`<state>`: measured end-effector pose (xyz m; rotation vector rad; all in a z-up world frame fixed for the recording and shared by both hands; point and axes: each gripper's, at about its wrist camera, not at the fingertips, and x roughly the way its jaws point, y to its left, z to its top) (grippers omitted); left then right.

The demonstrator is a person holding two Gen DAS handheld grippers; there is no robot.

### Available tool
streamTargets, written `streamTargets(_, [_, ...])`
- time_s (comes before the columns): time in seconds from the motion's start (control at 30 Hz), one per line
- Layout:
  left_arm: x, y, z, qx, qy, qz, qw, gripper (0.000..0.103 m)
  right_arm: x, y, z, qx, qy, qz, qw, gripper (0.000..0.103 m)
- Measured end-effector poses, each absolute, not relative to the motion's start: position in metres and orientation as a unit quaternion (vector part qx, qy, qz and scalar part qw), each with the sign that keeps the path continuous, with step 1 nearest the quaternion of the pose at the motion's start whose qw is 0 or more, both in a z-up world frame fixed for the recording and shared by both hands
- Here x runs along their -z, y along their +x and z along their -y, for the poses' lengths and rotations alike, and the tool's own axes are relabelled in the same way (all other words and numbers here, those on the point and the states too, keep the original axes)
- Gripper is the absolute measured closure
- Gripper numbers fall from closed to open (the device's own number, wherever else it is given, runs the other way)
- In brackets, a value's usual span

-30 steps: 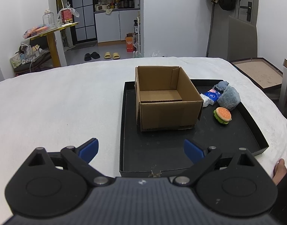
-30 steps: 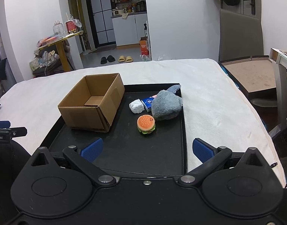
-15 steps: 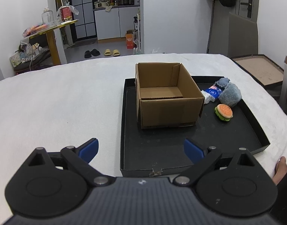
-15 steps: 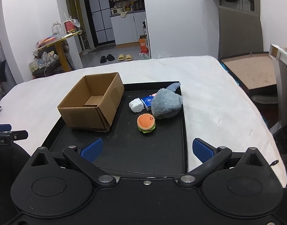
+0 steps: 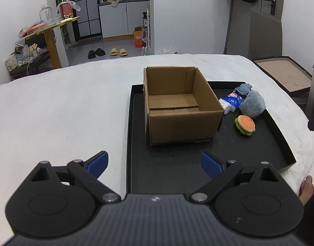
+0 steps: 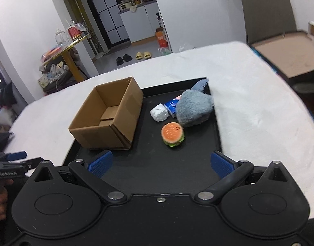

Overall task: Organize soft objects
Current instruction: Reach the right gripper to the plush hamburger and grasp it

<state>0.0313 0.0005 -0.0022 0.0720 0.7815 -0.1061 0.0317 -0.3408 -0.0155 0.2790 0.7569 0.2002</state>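
Note:
An open, empty cardboard box [image 5: 179,106] [image 6: 109,116] stands on a black tray [image 5: 173,168] [image 6: 157,160]. To its right on the tray lie a plush burger [image 5: 245,125] [image 6: 173,134], a grey plush toy [image 5: 251,104] [image 6: 195,107], a blue packet [image 5: 232,100] [image 6: 171,106] and a white wad [image 5: 224,104] [image 6: 159,113]. My left gripper [image 5: 154,163] is open and empty, near the tray's front left corner. My right gripper [image 6: 161,163] is open and empty, above the tray's front part, just short of the burger.
The tray sits on a white covered surface [image 5: 64,106]. A flat brown board [image 5: 284,75] lies off to the right. A yellow side table [image 5: 48,30] with clutter stands at the far left. The left gripper's tips [image 6: 15,157] show at the right wrist view's left edge.
My right gripper has tilted and moved forward toward the burger and the plush toys. My left gripper has drawn back slightly. Both stay open.

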Motion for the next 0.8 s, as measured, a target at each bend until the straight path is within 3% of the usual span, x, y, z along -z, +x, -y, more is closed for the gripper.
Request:
streamTargets(0.6, [0.009, 0.099, -0.007, 0.028, 0.007, -0.404, 0.914, 0.008, 0.040, 0.103, 0.343, -0.120, 0.146, -0.403, 0.895, 0.007])
streamTargets(0.8, [0.012, 0.119, -0.002, 0.028, -0.004, -0.409, 0.912, 0.018, 0.054, 0.124, 0.339, -0.112, 0.134, -0.419, 0.891, 0.015])
